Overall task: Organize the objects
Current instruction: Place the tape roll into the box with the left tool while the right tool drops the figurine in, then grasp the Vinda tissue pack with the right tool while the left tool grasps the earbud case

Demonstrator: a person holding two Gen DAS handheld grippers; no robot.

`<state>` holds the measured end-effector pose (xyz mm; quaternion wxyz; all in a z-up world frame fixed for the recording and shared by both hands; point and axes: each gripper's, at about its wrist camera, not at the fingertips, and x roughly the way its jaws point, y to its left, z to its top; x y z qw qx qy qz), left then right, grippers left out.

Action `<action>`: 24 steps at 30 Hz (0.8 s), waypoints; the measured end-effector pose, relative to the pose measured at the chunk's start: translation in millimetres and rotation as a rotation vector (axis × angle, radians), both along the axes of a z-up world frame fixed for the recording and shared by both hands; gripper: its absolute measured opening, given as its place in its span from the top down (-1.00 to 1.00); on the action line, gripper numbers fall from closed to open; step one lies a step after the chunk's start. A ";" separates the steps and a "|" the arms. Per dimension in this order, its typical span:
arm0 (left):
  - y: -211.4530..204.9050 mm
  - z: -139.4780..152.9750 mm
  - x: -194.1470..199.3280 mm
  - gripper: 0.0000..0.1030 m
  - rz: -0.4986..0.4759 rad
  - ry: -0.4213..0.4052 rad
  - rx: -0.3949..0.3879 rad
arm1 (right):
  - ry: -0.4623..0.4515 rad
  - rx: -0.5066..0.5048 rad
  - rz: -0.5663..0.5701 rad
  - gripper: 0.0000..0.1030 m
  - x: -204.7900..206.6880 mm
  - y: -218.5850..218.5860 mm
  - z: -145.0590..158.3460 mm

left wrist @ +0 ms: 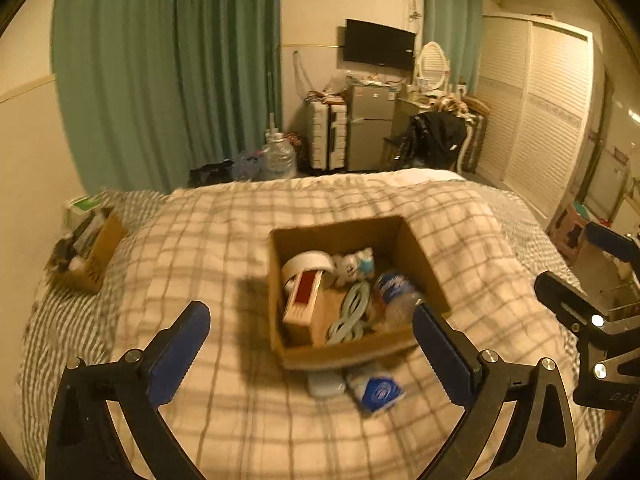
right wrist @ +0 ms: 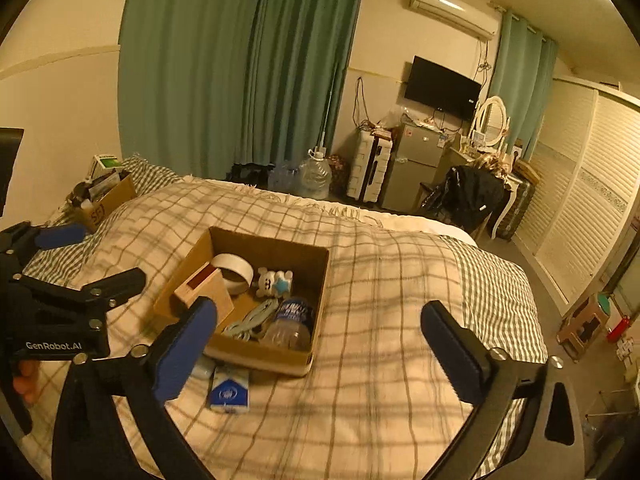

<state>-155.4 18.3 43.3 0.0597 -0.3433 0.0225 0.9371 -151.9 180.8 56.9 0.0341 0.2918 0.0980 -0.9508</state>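
An open cardboard box (left wrist: 416, 252) (right wrist: 276, 246) sits on the checked bed cover. It holds a tape roll (left wrist: 306, 264) (right wrist: 234, 274), a wooden block with a red face (left wrist: 304, 300) (right wrist: 204, 286), a small white toy (left wrist: 354, 264) (right wrist: 274, 280), a pale green cord (left wrist: 352, 312) (right wrist: 250, 322) and a water bottle (left wrist: 396, 294) (right wrist: 290, 322). A blue-and-white pack (left wrist: 378, 392) (right wrist: 230, 392) and a small white object (left wrist: 326, 384) (right wrist: 203, 368) lie on the cover in front of the box. My left gripper (left wrist: 312, 344) is open and empty before the box. My right gripper (right wrist: 320, 344) is open and empty, right of the box.
A second cardboard box (left wrist: 96, 252) (right wrist: 108, 196) with clutter stands at the bed's far left. Beyond the bed are green curtains (left wrist: 168, 60), water jugs (right wrist: 316, 178), a suitcase (right wrist: 370, 170), a small fridge (right wrist: 412, 168) and a wardrobe (left wrist: 536, 112). A stool (right wrist: 584, 326) stands right of the bed.
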 end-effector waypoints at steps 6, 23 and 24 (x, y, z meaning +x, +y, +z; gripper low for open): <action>-14.6 -24.1 21.5 -1.00 0.064 0.035 0.045 | -0.018 -0.024 0.014 -0.99 14.6 -13.1 -25.5; -49.3 -149.2 -7.3 -1.00 0.146 -0.169 -0.001 | -0.274 -0.006 0.004 -0.99 -46.2 -43.9 -179.2; -54.3 -149.4 -7.2 -1.00 0.158 -0.171 0.021 | -0.283 0.002 0.014 -0.99 -47.5 -48.1 -182.4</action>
